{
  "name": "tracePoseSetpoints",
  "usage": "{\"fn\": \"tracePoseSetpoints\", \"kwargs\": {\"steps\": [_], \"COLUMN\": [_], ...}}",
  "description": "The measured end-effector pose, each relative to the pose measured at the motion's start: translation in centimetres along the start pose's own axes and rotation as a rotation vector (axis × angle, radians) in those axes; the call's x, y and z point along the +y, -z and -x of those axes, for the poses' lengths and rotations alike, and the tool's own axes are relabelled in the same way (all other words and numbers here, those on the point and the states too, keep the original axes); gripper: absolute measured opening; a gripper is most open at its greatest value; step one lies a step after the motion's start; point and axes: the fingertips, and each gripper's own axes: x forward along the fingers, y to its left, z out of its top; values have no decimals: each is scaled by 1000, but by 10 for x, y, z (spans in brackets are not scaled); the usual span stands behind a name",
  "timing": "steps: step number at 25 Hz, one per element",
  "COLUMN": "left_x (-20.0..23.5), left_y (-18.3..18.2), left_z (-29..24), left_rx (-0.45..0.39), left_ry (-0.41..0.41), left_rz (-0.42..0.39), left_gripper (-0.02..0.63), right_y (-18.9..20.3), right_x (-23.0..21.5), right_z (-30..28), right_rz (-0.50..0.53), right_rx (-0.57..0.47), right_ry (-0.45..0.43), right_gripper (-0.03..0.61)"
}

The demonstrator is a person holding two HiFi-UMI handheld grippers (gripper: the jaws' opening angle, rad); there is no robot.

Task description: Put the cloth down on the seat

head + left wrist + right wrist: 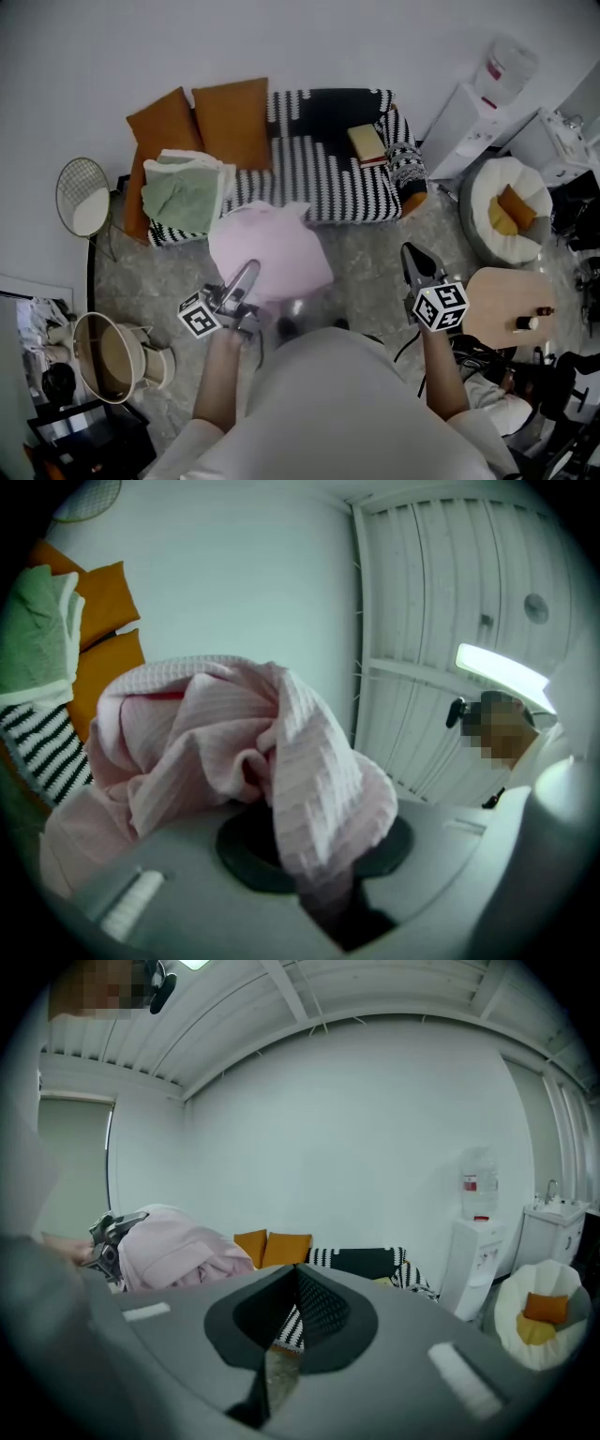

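Two orange cushions (202, 122) lean against the back of a black-and-white striped sofa (330, 105) at the upper left of the head view. A folded green and white blanket (187, 192) takes up the left end of the seat (314, 176), and a book (367, 143) lies at its right end. Between them shows a stretch of striped seat.

The pink cloth (270, 246) hangs bunched at the centre of the frame, just before the sofa's front edge and above the grey floor (370, 258). Whether it touches the seat cannot be told. The left claw (249, 272) holds it, its jaws pinched on a fold with the rest piled up over them. The right claw (410, 251) stands apart at the right of the frame, jaws together with nothing between them.

A water dispenser (473, 117) stands against the wall at the upper right. Below it a round white chair (480, 192) cradles a yellow cushion (509, 210). At the lower right a round wooden table (497, 295) carries small bottles (529, 322). At the lower left an open beige basket (98, 361) sits on the floor, and what lies in it cannot be made out. Above it, beside the sofa's left end, stands a round wire-mesh piece (82, 195).
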Motion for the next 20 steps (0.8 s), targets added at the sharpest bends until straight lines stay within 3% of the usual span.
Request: {"fn": "tracePoseSetpoints", "kwargs": {"steps": [20], "left_x": [24], "left_y": [-37], "left_z": [43], "left_rx": [126], "left_ry": [52], "left_rz": [58], "left_gripper": [95], "right_y": [19], "right_x": [67], "right_z": [-27], "right_rz": [-34], "right_rx": [9], "right_ry": [88], "right_gripper": [5]}}
